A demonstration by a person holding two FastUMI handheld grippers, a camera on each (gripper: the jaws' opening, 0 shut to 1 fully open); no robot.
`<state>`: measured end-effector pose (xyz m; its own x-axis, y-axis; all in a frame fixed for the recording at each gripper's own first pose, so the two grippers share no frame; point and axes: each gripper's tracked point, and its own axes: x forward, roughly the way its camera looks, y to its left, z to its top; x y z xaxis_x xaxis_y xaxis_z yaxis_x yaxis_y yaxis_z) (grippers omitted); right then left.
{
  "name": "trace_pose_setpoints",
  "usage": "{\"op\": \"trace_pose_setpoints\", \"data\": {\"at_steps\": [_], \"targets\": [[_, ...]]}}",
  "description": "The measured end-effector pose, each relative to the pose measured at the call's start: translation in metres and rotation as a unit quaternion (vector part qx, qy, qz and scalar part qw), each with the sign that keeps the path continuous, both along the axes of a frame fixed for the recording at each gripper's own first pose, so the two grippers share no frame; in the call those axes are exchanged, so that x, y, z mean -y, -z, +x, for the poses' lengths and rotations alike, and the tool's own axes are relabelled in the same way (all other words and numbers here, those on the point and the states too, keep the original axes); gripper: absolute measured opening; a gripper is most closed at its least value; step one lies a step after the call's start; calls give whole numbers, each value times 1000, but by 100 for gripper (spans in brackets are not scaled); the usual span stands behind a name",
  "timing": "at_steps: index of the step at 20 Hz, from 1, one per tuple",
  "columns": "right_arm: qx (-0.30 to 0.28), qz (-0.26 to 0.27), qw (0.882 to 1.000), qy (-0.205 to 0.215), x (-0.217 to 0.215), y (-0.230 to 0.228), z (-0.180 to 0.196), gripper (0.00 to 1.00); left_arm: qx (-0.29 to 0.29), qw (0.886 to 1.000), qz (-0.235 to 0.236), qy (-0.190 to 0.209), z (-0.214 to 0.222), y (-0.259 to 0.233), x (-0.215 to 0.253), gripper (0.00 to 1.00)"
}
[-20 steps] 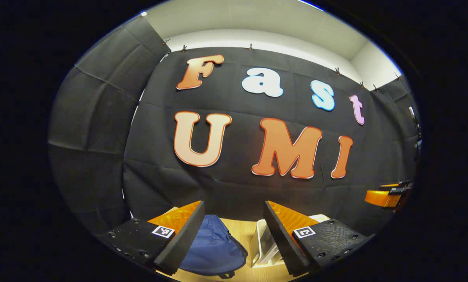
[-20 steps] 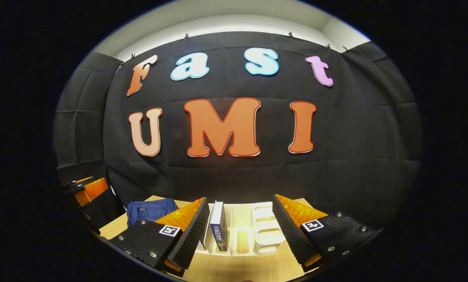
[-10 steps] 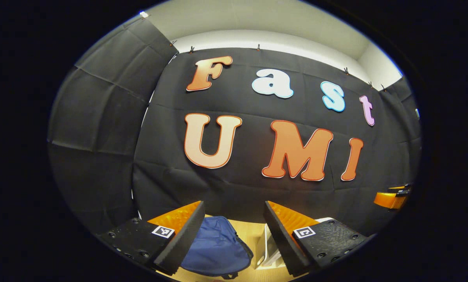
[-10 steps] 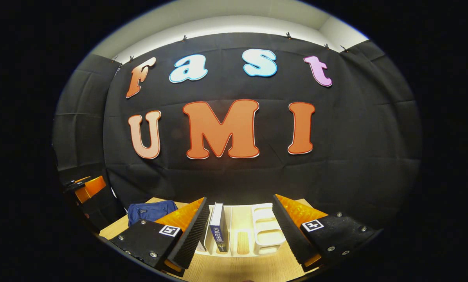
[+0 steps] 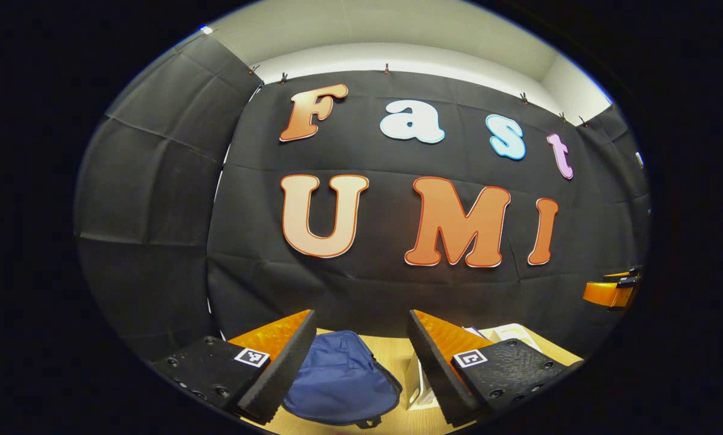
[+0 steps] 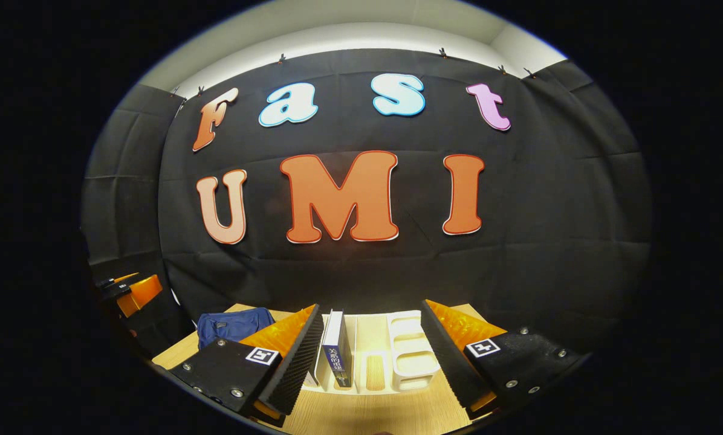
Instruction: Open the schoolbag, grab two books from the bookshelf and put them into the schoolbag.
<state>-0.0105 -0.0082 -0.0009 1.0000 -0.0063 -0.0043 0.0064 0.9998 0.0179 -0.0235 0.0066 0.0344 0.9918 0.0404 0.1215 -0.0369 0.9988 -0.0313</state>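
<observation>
Schoolbag (image 5: 337, 380) lies on table straight ahead of left gripper (image 5: 361, 356), between its wide-apart fingers, untouched; right gripper (image 6: 370, 350), also wide, faces bookshelf (image 6: 407, 356); upright book (image 6: 336, 356) nearer its left finger.

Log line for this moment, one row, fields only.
left gripper: open, above schoolbag | right gripper: open, facing bookshelf | book: upright in bookshelf | schoolbag: not yet opened

A recording booth: black cloth wall (image 6: 549, 254) clipped up, pale wooden surface (image 6: 361, 414) with a white bookshelf (image 6: 392, 362)
</observation>
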Motion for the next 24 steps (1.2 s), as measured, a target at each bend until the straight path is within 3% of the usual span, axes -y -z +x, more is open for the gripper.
{"op": "trace_pose_setpoints", "data": {"at_steps": [10,18,23,24], "targets": [[-3,-4,1000,-1,0,3,1,97,-19,1000,24,-5,2,14,1,94],[-10,-6,1000,3,6,10,1,97,-47,996,73,-6,8,38,8,94],[-17,0,1000,14,18,17,3,97,-86,985,147,-4,18,77,16,94],[-20,4,1000,16,21,20,4,97,-96,981,168,-1,23,89,20,99]]}}
